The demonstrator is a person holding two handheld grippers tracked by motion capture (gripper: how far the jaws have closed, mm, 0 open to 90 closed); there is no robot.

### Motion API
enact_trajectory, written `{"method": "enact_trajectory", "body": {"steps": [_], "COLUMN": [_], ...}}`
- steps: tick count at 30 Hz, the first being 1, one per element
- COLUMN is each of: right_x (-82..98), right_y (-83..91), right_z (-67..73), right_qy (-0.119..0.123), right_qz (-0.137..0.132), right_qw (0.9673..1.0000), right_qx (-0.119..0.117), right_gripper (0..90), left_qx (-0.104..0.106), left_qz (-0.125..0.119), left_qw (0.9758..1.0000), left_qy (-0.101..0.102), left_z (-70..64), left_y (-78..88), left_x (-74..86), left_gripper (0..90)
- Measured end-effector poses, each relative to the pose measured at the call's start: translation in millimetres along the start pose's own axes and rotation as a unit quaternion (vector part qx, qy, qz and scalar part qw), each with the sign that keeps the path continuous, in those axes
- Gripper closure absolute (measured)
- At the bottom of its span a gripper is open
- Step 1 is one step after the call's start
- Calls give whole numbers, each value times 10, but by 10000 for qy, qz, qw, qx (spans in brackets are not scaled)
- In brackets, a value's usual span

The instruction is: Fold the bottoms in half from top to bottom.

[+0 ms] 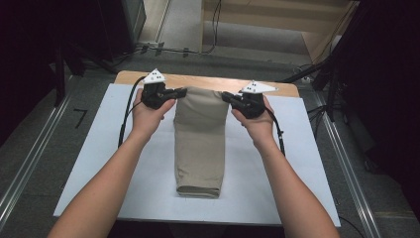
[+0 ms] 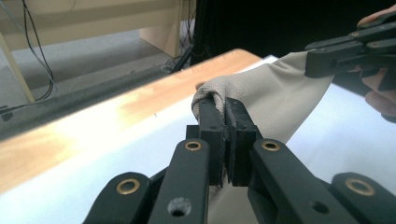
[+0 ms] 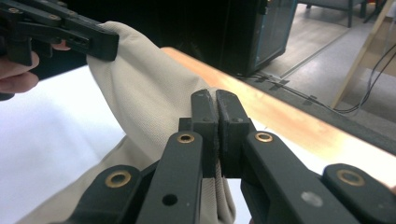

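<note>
Clearly, in the high view, the far end of the folded beige trousers (image 1: 200, 144) is being lifted off the white sheet (image 1: 99, 163) by the left gripper (image 1: 181, 92) and the right gripper (image 1: 226, 95), each clamped on a corner, while the near end is lying flat. In the left gripper view, only a thin edge of cloth (image 2: 212, 95) is being pinched, so it could be slipping out under tension. In the right gripper view, the bite (image 3: 215, 93) is equally shallow; uneven pulling could be skewing the fold.
</note>
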State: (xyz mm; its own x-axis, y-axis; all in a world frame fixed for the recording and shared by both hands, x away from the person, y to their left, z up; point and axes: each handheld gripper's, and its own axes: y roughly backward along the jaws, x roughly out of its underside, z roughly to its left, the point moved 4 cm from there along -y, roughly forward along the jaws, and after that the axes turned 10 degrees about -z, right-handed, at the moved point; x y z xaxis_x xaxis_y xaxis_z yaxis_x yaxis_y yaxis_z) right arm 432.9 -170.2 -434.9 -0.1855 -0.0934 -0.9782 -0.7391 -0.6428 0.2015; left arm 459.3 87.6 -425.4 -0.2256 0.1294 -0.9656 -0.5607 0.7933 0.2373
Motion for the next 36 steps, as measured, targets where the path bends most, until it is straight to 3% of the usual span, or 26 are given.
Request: {"method": "enact_trajectory", "body": {"steps": [6, 9, 12, 15, 17, 23, 25, 26, 30, 32, 34, 36], "right_x": [263, 409, 550, 704, 800, 1011, 1079, 1114, 1219, 1237, 1244, 1244], "right_y": [262, 399, 541, 661, 724, 899, 953, 978, 1065, 1109, 1166, 1224], "right_z": [234, 395, 575, 711, 785, 980, 1041, 1068, 1182, 1245, 1307, 1357], "right_qy": [20, 193, 322, 248, 232, 203, 192, 189, 148, 153, 213, 242], "right_qz": [5, 46, 89, 127, 164, 226, 239, 267, 368, 409, 456, 539], "right_qw": [9998, 9994, 9985, 9981, 9977, 9963, 9961, 9958, 9943, 9933, 9921, 9902], "right_qx": [-209, -294, -427, -553, -621, -801, -824, -849, -991, -1074, -1149, -1262], "right_gripper": [857, 858, 857, 857, 857, 856, 855, 854, 851, 847, 839, 826], "left_qx": [156, 296, 408, 509, 514, 645, 629, 637, 712, 784, 940, 1050], "left_qz": [37, 58, 103, 166, 233, 332, 521, 544, 645, 659, 732, 689], "left_qw": [9998, 9994, 9990, 9985, 9982, 9974, 9962, 9958, 9946, 9944, 9928, 9920], "left_qy": [-137, -191, -166, -100, -187, -19, -312, -358, -380, -245, -149, -126], "left_z": [-263, -409, -540, -681, -774, -972, -1045, -1081, -1180, -1212, -1251, -1309], "left_y": [215, 345, 469, 587, 646, 816, 863, 887, 995, 1046, 1097, 1164], "left_x": [274, 427, 601, 769, 882, 1154, 1210, 1234, 1326, 1341, 1357, 1351], "left_gripper": [882, 882, 882, 881, 881, 880, 878, 878, 877, 874, 859, 834]}}
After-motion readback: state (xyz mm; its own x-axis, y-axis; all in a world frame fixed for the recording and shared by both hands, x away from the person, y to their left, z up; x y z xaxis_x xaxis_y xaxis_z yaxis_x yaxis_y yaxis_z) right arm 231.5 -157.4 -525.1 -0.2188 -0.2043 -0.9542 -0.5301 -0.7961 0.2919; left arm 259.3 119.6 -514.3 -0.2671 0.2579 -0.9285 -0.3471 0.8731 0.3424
